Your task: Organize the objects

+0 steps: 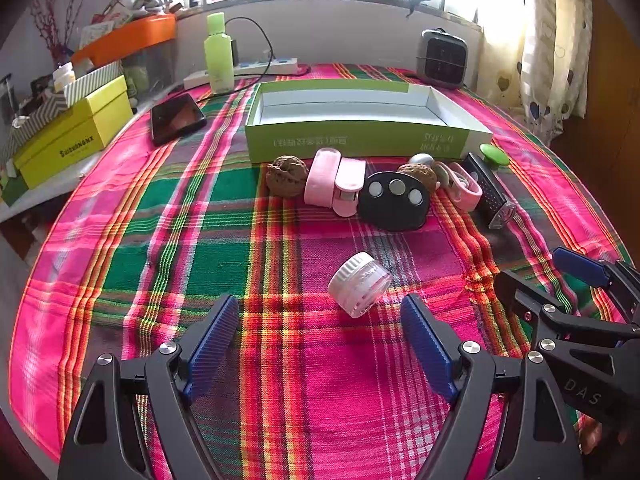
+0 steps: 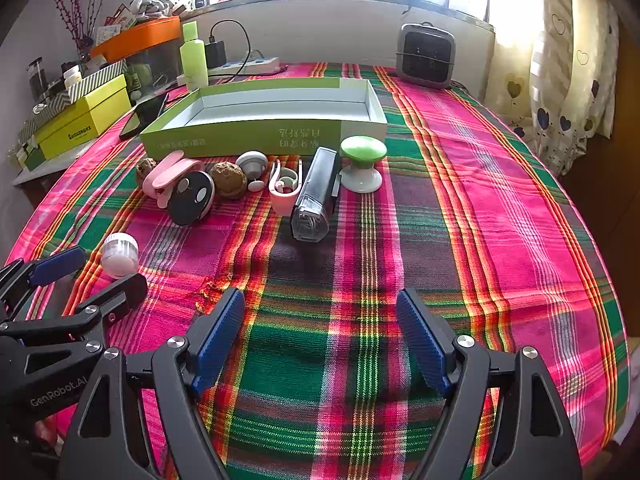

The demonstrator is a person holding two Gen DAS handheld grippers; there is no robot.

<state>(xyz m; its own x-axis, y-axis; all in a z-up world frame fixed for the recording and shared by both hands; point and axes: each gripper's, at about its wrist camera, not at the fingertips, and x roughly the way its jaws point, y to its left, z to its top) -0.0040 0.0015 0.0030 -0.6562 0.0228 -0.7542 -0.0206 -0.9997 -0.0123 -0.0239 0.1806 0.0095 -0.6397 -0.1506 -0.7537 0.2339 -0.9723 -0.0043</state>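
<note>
A small clear jar with a white lid (image 1: 359,283) lies on its side on the plaid cloth, just ahead of my open, empty left gripper (image 1: 320,344); it also shows in the right wrist view (image 2: 119,255). An open green and white box (image 1: 352,120) (image 2: 264,118) sits behind a row of small items: two walnuts (image 1: 286,176), a pink case (image 1: 334,182), a black oval remote (image 1: 394,200), a pink clip case (image 2: 285,186), a black grater-like item (image 2: 314,196) and a green knob (image 2: 362,168). My right gripper (image 2: 320,340) is open and empty over bare cloth.
A black phone (image 1: 176,118), a green bottle (image 1: 218,54), a power strip (image 1: 256,70) and a small heater (image 2: 426,56) stand at the back. A yellow box (image 1: 74,136) and clutter sit on a side shelf at left. Curtains hang at right.
</note>
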